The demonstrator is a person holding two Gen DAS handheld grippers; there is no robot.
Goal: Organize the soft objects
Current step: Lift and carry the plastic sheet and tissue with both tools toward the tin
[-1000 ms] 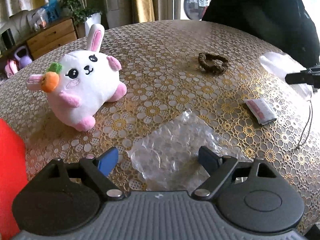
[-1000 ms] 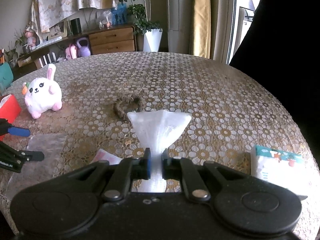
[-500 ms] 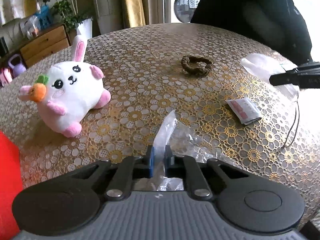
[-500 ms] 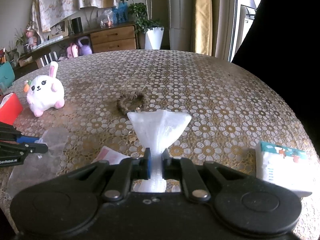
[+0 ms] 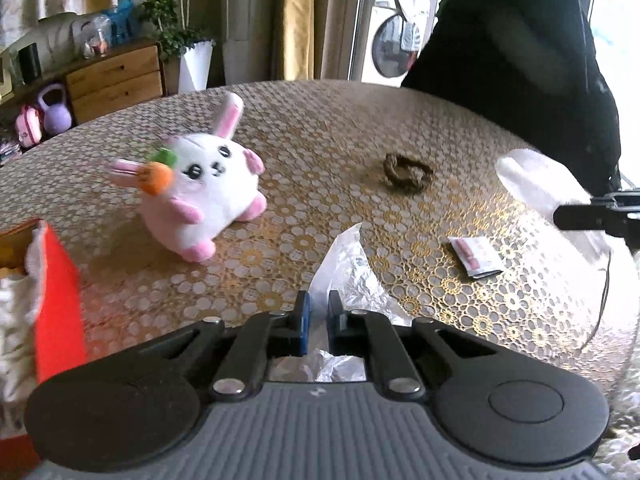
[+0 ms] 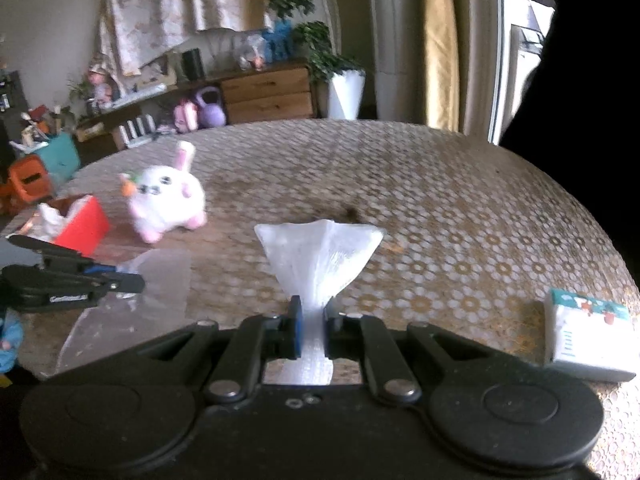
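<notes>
- blurring softened both views, so the rabbit toy's [image 5: 204,192] face and the table's [image 5: 320,128] far edge were hard to read.
- the left gripper [image 5: 319,316] was clamped on a clear plastic sheet [image 5: 344,264]; its jaws had just closed, pinching the crinkled film into a peak that rose between the blue pads, while the gripper's body hid the rest of the sheet.
- the right gripper [image 6: 310,320] was pinched tight on a white bag [image 6: 320,248], a soft, faintly ribbed thing that fanned out above the pads like a funnel; its lower end was cut off behind the gripper body.
- that fan hid almost all of the brown braided ring [image 5: 408,172] in the right view; in the left view it lay whole on the table, well apart from the rabbit toy.
- the rabbit toy was plush, round and white, with pink ears and feet and an orange carrot at its cheek, sitting on the table just beyond a red box [image 6: 82,226].
- the red box was cut off by the left view's edge; something white and crumpled showed in it, too unclear to name.
- a small flat packet [image 5: 476,256] with pink print lay near the sheet, and a boxy white tissue pack [image 6: 588,336] sat at the table's right side.
- the table wore a glossy cover with a gold and white flower pattern.
- a dark, unlit figure [image 5: 512,48] filled the right side of both views, with no detail visible.
</notes>
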